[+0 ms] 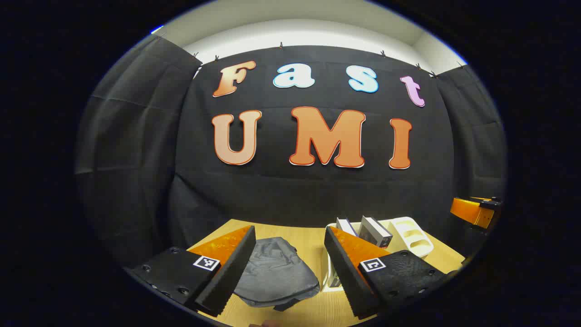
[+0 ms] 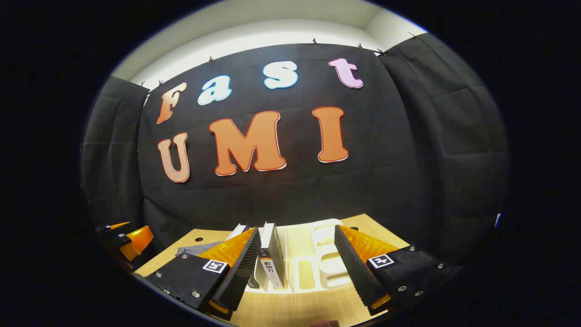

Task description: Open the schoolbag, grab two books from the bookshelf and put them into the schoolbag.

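Schoolbag (image 1: 274, 272) lies flat, lengthwise toward wall; both hand-held grippers (image 1: 288, 277) (image 2: 297, 270) spread, empty.

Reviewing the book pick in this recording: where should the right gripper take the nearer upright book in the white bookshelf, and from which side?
Probably the book's top edge, coming from above with a finger on each cover. It stands upright, leaning slightly, in the white bookshelf; its lower part sits in the slot, so the exposed top looks easiest. The right gripper is open and wide enough.
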Tool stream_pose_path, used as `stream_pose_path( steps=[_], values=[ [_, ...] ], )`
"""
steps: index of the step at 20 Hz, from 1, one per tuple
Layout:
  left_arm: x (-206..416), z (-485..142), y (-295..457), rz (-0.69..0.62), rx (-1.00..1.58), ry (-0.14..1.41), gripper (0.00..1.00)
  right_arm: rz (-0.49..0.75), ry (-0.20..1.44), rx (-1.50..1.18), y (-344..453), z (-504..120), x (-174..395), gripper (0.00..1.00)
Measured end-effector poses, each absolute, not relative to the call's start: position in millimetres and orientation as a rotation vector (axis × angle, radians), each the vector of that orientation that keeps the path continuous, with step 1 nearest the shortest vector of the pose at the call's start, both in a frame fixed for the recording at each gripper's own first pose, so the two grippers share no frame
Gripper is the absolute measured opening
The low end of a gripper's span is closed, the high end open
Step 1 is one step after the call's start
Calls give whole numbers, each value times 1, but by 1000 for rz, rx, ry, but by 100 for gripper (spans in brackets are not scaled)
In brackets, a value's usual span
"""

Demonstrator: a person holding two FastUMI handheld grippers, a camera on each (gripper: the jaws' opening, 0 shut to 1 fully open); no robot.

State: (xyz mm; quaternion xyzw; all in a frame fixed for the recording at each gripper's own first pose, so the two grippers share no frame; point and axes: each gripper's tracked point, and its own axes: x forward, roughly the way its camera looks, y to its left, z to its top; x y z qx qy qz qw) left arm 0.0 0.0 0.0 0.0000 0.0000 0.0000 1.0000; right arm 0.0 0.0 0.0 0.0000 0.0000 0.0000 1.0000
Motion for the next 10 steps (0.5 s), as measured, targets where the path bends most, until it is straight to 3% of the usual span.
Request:
stream_pose_path(
  steps=[1, 3, 6, 10],
  values=[
    [3, 1, 6, 2, 17, -4, 96, 9, 5, 18, 5, -3, 3, 100],
    [5, 13, 22, 36, 23, -37, 96, 57, 22, 27, 23, -5, 8, 97],
    [13, 13, 26, 38, -31, -40, 96, 31, 5, -58, 13, 3, 13, 100],
    [25, 12, 25, 41, -24, -4, 96, 15, 43, -71, 8, -1, 13, 97]
  ],
)
